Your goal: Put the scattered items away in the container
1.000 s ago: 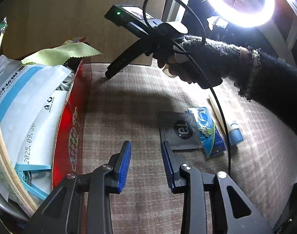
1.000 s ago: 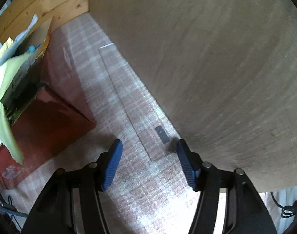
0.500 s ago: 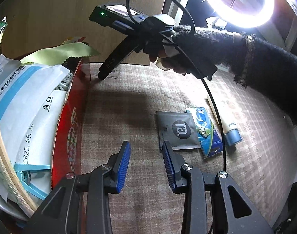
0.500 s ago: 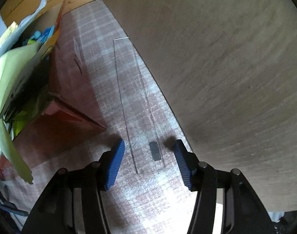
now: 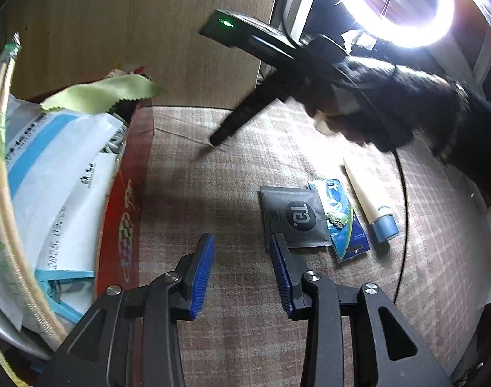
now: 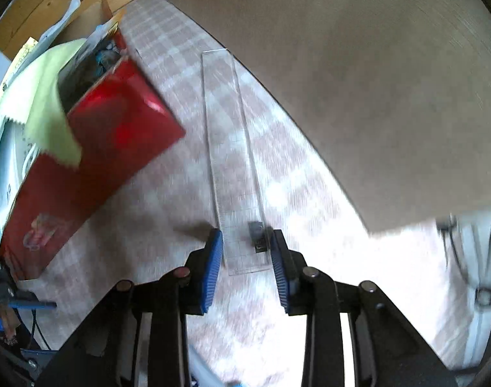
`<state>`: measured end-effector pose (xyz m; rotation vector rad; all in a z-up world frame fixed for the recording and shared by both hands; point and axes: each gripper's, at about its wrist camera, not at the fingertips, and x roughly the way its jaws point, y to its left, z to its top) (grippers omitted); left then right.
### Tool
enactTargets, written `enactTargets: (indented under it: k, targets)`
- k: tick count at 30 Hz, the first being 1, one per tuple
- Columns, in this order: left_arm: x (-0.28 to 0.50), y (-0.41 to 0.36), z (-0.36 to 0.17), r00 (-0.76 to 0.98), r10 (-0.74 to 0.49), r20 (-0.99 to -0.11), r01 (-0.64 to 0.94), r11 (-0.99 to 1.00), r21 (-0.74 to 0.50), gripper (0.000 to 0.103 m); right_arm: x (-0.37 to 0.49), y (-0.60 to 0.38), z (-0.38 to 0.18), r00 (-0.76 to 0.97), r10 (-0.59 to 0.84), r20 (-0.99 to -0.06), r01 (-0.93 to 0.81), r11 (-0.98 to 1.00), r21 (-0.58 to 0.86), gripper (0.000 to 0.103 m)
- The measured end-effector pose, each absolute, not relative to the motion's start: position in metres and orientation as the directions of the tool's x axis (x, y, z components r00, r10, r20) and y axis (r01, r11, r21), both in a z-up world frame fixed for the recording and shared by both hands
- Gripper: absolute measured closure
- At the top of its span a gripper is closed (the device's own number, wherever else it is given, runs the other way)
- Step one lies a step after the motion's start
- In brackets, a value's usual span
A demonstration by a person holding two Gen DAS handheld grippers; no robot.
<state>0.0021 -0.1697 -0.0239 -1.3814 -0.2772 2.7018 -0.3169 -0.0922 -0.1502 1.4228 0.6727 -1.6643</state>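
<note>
You are bringing your spread right claw (image 6: pixel 244 266) down astride the near end of the clear ruler (image 6: pixel 234 164), now centre frame beside the red container (image 6: pixel 94 167), while your left claw (image 5: pixel 242 271) is hovering spread.

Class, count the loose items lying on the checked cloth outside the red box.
4. Grey square sachet, blue printed packet overlapping its edge, cream tube with blue cap beside them, clear plastic ruler by the wooden board. Others may be out of view.
</note>
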Motion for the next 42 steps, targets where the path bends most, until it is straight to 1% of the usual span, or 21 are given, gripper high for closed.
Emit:
enactTargets:
  k: [5,8,10,11,13,14,15,16,19,20,21,22,23,24,26,32,37,39,42]
  targets:
    - [0.008,-0.168,-0.015,-0.603,0.162,-0.781,-0.006,-0.980,-0.199,0.063,-0.295,-0.050,-0.143,0.013,-0.298,-0.954,0.759,-0.618,0.203,0.074]
    - [0.014,-0.165,-0.012,-0.604,0.170,-0.778,-0.015,-0.979,-0.202,0.063,-0.281,-0.036,-0.134,-0.060,-0.346,-0.936,0.756,-0.628,0.184,0.073]
    - [0.018,-0.160,-0.012,-0.600,0.172,-0.781,-0.024,-0.980,-0.197,0.063,-0.283,-0.043,-0.133,-0.031,-0.362,-0.932,0.744,-0.631,0.220,0.073]
    - [0.020,-0.159,-0.011,-0.599,0.173,-0.782,-0.027,-0.980,-0.196,0.063,-0.280,-0.052,-0.132,-0.075,-0.362,-0.929,0.754,-0.630,0.185,0.073]
    - [0.026,-0.156,-0.008,-0.598,0.177,-0.781,-0.032,-0.980,-0.198,0.063,-0.275,-0.072,-0.134,-0.142,-0.349,-0.926,0.781,-0.614,0.112,0.058]
    - [0.030,-0.155,-0.006,-0.602,0.177,-0.779,-0.035,-0.980,-0.196,0.063,-0.269,-0.107,-0.147,-0.132,-0.342,-0.930,0.788,-0.606,0.111,0.044]
    - [0.033,-0.154,-0.004,-0.605,0.173,-0.777,-0.036,-0.981,-0.190,0.063,-0.263,-0.140,-0.159,-0.123,-0.334,-0.934,0.794,-0.598,0.109,0.042]
    - [0.036,-0.155,-0.003,-0.608,0.167,-0.776,-0.034,-0.982,-0.185,0.063,-0.265,-0.147,-0.165,-0.130,-0.314,-0.941,0.794,-0.601,0.092,0.042]
    - [0.045,-0.161,0.002,-0.617,0.150,-0.772,-0.017,-0.984,-0.177,0.063,-0.269,-0.167,-0.187,-0.127,-0.247,-0.961,0.795,-0.604,0.050,0.042]
    - [0.047,-0.163,0.003,-0.619,0.143,-0.772,-0.008,-0.984,-0.176,0.063,-0.269,-0.172,-0.196,-0.125,-0.213,-0.969,0.788,-0.615,0.034,0.045]
    - [0.049,-0.166,0.004,-0.622,0.136,-0.772,0.001,-0.985,-0.175,0.063,-0.268,-0.174,-0.196,-0.128,-0.214,-0.968,0.783,-0.622,0.035,0.058]
    - [0.052,-0.169,0.004,-0.625,0.131,-0.770,0.013,-0.984,-0.177,0.063,-0.268,-0.176,-0.196,-0.131,-0.216,-0.968,0.777,-0.628,0.035,0.064]
    - [0.054,-0.171,0.004,-0.626,0.127,-0.769,0.021,-0.983,-0.180,0.063,-0.267,-0.177,-0.195,-0.129,-0.220,-0.967,0.771,-0.635,0.042,0.074]
    - [0.055,-0.172,0.004,-0.627,0.125,-0.769,0.027,-0.983,-0.182,0.063,-0.270,-0.177,-0.196,-0.073,-0.242,-0.967,0.752,-0.650,0.106,0.074]
    - [0.060,-0.174,0.003,-0.627,0.121,-0.770,0.036,-0.982,-0.184,0.063,-0.268,-0.177,-0.200,-0.011,-0.278,-0.960,0.717,-0.672,0.186,0.075]
    - [0.076,-0.180,0.006,-0.626,0.104,-0.773,0.050,-0.984,-0.173,0.063,-0.226,-0.159,-0.214,0.037,-0.326,-0.945,0.647,-0.713,0.271,0.074]
    - [0.082,-0.180,0.008,-0.624,0.091,-0.776,0.054,-0.986,-0.158,0.063,-0.161,-0.130,-0.223,-0.002,-0.332,-0.943,0.662,-0.707,0.248,0.074]
    - [0.082,-0.177,0.006,-0.619,0.090,-0.780,0.050,-0.987,-0.153,0.063,-0.135,-0.110,-0.227,-0.007,-0.346,-0.938,0.652,-0.713,0.258,0.074]
    - [0.077,-0.166,-0.002,-0.605,0.100,-0.790,0.032,-0.988,-0.150,0.062,-0.104,-0.080,-0.232,-0.048,-0.333,-0.942,0.636,-0.737,0.228,0.074]
